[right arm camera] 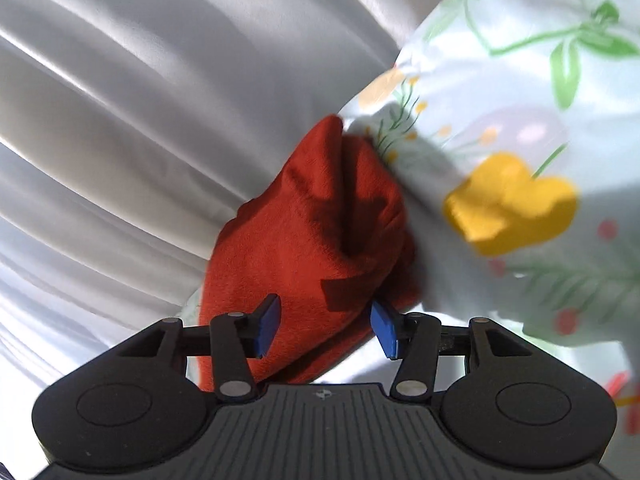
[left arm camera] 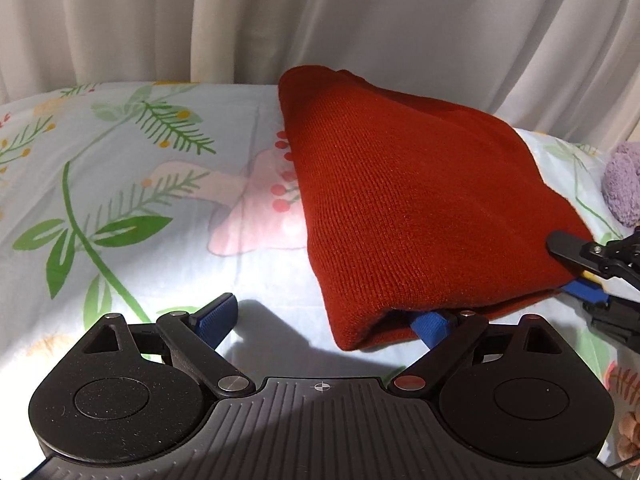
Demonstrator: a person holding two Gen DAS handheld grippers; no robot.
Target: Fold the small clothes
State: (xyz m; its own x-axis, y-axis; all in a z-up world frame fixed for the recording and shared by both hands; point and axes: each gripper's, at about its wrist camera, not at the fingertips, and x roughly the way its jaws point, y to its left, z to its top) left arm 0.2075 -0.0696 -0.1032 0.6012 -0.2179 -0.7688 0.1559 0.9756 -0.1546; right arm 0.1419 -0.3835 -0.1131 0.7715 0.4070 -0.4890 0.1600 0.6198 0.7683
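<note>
A rust-red knitted garment [left arm camera: 404, 208] lies folded on the floral sheet [left arm camera: 132, 184]. My left gripper [left arm camera: 324, 320] is open at its near left corner; the right blue pad [left arm camera: 430, 326] is tucked under the hem, the left pad [left arm camera: 216, 316] rests on the sheet. My right gripper [left arm camera: 568, 268] enters from the right, its jaws around the garment's right corner. In the right wrist view the garment [right arm camera: 312, 240] lies between the blue pads [right arm camera: 268, 322] of my right gripper [right arm camera: 326, 328], which stand apart with fabric between them.
A pale curtain [left arm camera: 320, 16] hangs behind the bed. A lilac fluffy item [left arm camera: 622, 184] lies at the right edge. Bare sheet lies left of the garment.
</note>
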